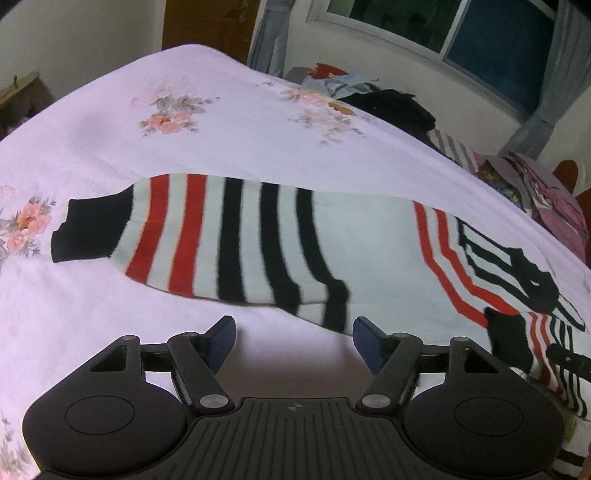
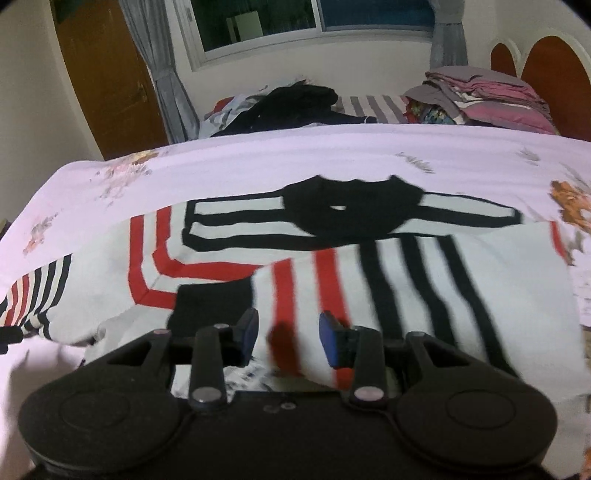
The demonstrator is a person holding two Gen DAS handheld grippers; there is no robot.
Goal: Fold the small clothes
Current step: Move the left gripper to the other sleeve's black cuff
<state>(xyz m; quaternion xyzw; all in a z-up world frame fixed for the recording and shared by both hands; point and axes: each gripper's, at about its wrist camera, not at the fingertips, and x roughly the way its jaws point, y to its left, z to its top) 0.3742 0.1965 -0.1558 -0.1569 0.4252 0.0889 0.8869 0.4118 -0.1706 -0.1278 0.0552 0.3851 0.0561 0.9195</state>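
Note:
A small white sweater with red and black stripes (image 1: 369,251) lies flat on the bed. Its left sleeve (image 1: 207,232) stretches out sideways and ends in a black cuff (image 1: 88,229). My left gripper (image 1: 294,338) is open and empty just short of that sleeve's lower edge. In the right wrist view the sweater (image 2: 110,280) shows its black collar (image 2: 354,210) at the far side. Its right sleeve (image 2: 369,288) is folded across the body, black cuff (image 2: 210,302) to the left. My right gripper (image 2: 288,338) is open just over this sleeve.
The bed has a pale pink floral sheet (image 1: 184,122). A heap of dark clothes (image 2: 295,107) and a stack of folded pink and grey laundry (image 2: 480,96) lie at the far side by the headboard (image 2: 550,74). A window (image 2: 314,18) and a wooden door (image 2: 107,81) stand beyond.

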